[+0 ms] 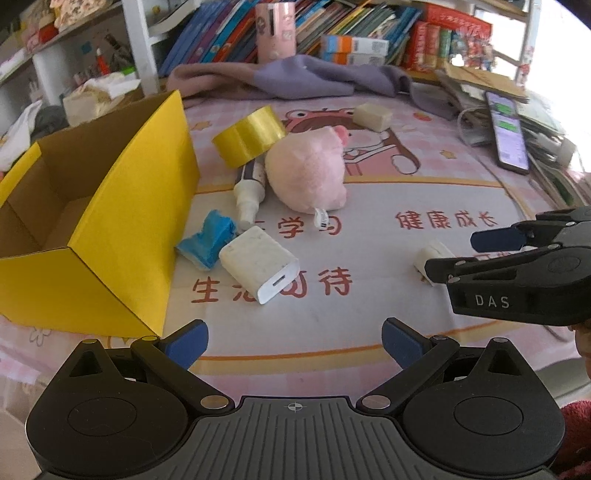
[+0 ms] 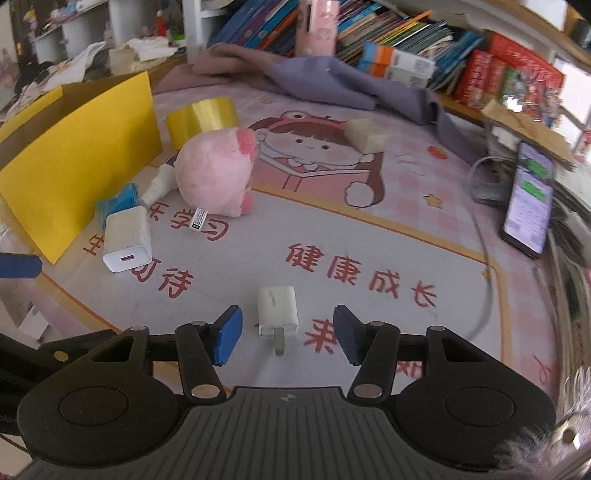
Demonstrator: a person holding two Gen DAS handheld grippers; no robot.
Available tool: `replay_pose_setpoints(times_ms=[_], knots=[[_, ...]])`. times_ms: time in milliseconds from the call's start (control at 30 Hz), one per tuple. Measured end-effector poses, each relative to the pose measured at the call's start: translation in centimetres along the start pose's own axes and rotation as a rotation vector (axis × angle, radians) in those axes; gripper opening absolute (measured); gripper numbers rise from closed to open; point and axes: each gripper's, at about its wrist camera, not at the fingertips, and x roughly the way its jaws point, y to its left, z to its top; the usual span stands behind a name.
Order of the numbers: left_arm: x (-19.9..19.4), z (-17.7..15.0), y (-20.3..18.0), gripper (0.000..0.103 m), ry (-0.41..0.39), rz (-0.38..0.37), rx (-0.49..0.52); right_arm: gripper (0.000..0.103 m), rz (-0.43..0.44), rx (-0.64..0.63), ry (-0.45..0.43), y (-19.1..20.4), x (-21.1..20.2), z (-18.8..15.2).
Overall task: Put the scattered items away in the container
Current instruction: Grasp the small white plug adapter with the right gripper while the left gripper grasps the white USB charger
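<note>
1. The yellow cardboard box stands open at the left of the bench; the part of its brown inside that shows is bare.
2. Just beside its wall lie a crumpled blue wrapper, a white USB charger and a white spray bottle; a pink plush pig and a roll of yellow tape sit behind them.
3. A small white plug adapter lies apart (prong towards the camera), between the spread pads of the right hand-held gripper, which do not touch it.
4. The left hand-held gripper is spread over bare mat.
5. A pink cartoon mat covers the bench; a phone, purple cloth and rows of books lie beyond.
</note>
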Motion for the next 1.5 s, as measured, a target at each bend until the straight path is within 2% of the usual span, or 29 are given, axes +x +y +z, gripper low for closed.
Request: replay_pose_setpoints(times_ms=[133,167,200,267,433,700,933,1067,1167,1267,1500], knots=[[0.9,0.9,-0.1,0.101,0.020,0.027,-0.029,0.046,0.048,-0.031,0.045,-0.4,1.8,0.7],[1.1,1.1,-0.2,0.101,0.021,0.031,-0.035,0.042,0.062,-0.042,0.058,-0.5,2.2,0.9],[1.3,1.3,-0.3,0.100,0.022,0.035,-0.041,0.033,0.073,-0.052,0.072,-0.6,2.6,1.0],[1.9,1.9,-0.4,0.100,0.025,0.041,-0.053,0.024,0.100,-0.061,0.090,-1.2,3.2,1.2],[3.8,3.2,-0.2,0.096,0.037,0.061,-0.109,0.024,0.087,-0.045,0.081,-3.2,3.5,1.7],[6.1,4.7,0.6,0.089,0.048,0.108,-0.192,0.024,0.137,-0.100,0.064,-3.9,3.8,2.3],[7.4,4.9,0.9,0.073,0.082,0.131,-0.228,0.024,0.151,-0.134,0.064,-4.2,4.3,2.7],[7.4,5.0,0.8,0.068,0.081,0.135,-0.237,0.024,0.155,-0.131,0.070,-4.6,4.5,2.6],[7.1,4.9,0.8,0.053,0.071,0.139,-0.242,0.025,0.158,-0.141,0.067,-4.7,4.5,2.6],[6.9,4.8,0.8,0.049,0.072,0.136,-0.246,0.027,0.165,-0.141,0.063,-4.8,4.4,2.5],[5.5,4.4,1.0,0.042,0.044,0.115,-0.252,0.024,0.171,-0.137,0.028,-4.7,3.9,2.6]])
